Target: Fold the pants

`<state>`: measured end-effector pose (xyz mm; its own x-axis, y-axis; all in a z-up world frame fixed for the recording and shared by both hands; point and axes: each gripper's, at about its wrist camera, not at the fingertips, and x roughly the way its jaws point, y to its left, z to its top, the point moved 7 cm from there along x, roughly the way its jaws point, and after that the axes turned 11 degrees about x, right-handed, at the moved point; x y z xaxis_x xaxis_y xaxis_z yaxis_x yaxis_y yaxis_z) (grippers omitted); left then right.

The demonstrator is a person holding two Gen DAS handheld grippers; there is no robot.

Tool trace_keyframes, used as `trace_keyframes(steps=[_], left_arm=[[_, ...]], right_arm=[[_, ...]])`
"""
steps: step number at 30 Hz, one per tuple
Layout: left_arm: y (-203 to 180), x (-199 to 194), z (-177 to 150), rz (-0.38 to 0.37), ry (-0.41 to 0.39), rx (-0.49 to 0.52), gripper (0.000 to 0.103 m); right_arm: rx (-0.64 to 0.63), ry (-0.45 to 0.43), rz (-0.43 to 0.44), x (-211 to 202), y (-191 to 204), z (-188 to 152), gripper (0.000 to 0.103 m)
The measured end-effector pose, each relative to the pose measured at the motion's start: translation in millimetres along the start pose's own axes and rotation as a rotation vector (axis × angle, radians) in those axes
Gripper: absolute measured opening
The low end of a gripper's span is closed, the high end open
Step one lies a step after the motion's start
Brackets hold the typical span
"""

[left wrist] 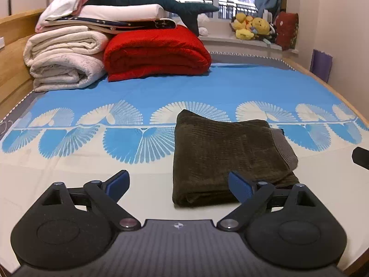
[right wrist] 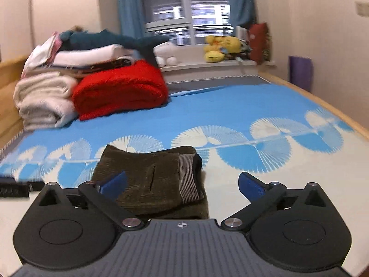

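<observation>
— Both grippers are nearest to us, and both are empty. On the left gripper (left wrist: 178,185) the blue pads are spread wide with nothing between them; the right gripper (right wrist: 182,184) stands just as wide, also holding nothing.

— And the pants?

— The pants (left wrist: 228,159) lie as a compact dark olive rectangle on the bedsheet (left wrist: 115,161), on its pale near part, with the far edge of the bundle reaching the band of blue fan shapes. Neither gripper touches them; they lie just beyond the fingertips.

— So is the folding done?

— I'd judge it nearly or wholly done. The cloth is stacked in several layers, the edges mostly square. The striped waistband (right wrist: 188,175) sits on top at the right side of the bundle, and from the left one grey corner pokes out past the layer above it.

— Anything left, then?

— At most a tidy-up: tucking that corner in or pressing the stack flat. Nothing more is needed that I can see.

— What about the red blanket (left wrist: 156,50)?

— It's well beyond the pants, near the headboard end, beside the white bedding pile (left wrist: 64,62). Not involved at all.
</observation>
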<state>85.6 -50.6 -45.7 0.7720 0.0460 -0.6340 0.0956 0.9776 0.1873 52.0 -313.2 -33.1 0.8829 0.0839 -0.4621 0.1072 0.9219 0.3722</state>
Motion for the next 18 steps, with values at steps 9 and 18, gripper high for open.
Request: trace_keyframes(steps=[9, 18], left_arm=[[-40, -22, -15, -0.098, -0.032, 0.032, 0.102], [-48, -1, -23, -0.12, 0.038, -0.004, 0.102]], right_arm=[[0.071, 0.057, -0.046, -7, -19, -28, 0.102], [0.062, 0.069, -0.038, -6, -16, -34, 0.102]])
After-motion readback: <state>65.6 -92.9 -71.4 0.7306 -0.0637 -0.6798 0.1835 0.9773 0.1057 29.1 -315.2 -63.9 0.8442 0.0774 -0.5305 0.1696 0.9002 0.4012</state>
